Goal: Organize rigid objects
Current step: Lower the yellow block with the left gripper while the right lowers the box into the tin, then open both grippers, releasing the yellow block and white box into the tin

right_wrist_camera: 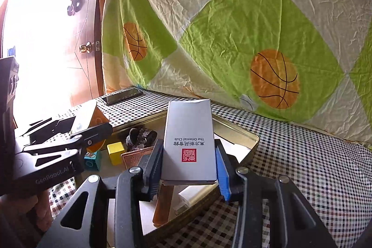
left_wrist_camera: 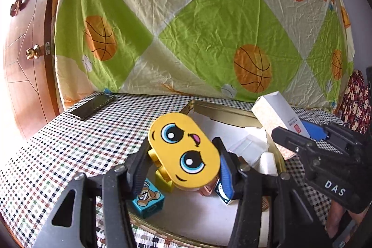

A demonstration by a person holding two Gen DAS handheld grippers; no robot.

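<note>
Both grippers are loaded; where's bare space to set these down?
Free: the checked tablecloth between the black phone and the gold metal tin, and the cloth right of the tin. Crowded: the tin's left end, around the teal bear cube and yellow cube.

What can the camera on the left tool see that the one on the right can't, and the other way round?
Only the left view shows the yellow face toy front-on, gripped by the left tool. Only the right view shows the red stamp and "The Oriental Club" lettering on the white box in the right tool. Both show the phone, the tin tray and the teal bear block.
</note>
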